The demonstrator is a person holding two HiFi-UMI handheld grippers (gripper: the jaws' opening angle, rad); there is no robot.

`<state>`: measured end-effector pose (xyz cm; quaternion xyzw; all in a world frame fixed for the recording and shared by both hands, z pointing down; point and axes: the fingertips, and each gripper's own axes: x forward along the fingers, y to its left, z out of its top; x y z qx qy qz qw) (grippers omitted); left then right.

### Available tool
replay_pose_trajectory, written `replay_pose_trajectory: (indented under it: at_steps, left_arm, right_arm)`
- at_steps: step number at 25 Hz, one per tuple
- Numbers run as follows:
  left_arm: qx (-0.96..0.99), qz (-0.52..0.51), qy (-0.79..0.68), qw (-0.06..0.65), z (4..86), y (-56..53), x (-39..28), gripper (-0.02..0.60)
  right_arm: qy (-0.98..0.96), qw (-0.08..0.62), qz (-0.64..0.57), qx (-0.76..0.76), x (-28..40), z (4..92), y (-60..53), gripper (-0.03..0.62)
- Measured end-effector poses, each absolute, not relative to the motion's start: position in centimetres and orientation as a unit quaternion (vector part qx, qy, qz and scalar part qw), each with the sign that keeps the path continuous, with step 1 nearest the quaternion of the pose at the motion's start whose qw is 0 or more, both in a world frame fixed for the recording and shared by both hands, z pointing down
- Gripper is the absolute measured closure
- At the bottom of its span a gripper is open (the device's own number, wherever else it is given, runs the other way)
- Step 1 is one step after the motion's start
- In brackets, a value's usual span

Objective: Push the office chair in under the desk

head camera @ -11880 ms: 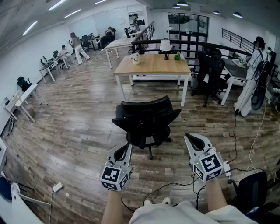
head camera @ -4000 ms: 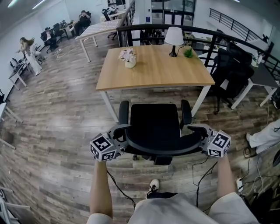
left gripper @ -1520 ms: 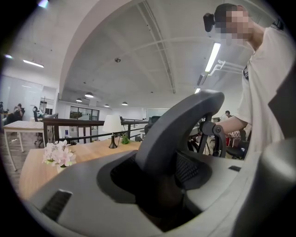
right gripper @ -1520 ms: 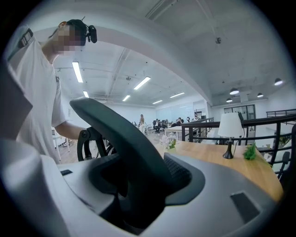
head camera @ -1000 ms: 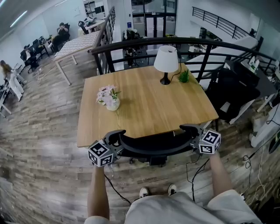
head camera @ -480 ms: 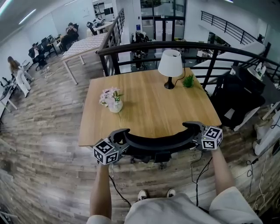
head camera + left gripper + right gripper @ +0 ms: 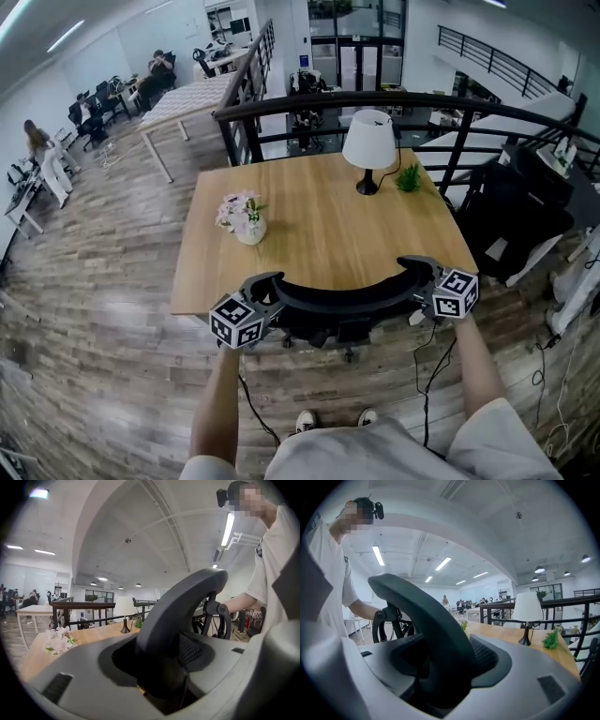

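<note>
The pads (image 7: 190, 649) of the left gripper (image 7: 267, 281) squeeze the top edge of the office chair (image 7: 342, 298). The jaws stand wide because that edge is thick. The right gripper (image 7: 412, 265) is on the other end of the same edge. Its jaws are opening, the edge sits between them, and its pad (image 7: 483, 654) looks like it touches the edge.

The chair is in under the desk (image 7: 309, 246), and only its curved back shows at the near side. I think the chair is heavy but rolls easily. Its back looks hard and smooth, so the two ends of the top edge are good places to hold.

The desk edge is right beside the back, so there is little room to push more. The floor (image 7: 112, 375) on the near side is open, but a cable (image 7: 425, 375) lies near the feet
</note>
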<state>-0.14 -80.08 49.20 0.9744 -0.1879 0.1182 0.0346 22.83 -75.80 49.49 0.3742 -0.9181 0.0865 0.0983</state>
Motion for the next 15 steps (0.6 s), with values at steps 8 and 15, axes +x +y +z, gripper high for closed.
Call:
replay_pose_trajectory:
  at_steps: [8, 15]
  left_arm:
    - [0.970, 0.126, -0.205, 0.031, 49.50, -80.45, 0.65, 0.308]
    - [0.970, 0.124, -0.210, 0.017, 49.34, -80.24, 0.56, 0.308]
  right_arm:
    - [-0.918, 0.101, 0.102, 0.370, 23.96, 50.02, -76.71, 0.313]
    - [-0.913, 0.091, 0.088, 0.387, 23.98, 49.56, -76.48, 0.294]
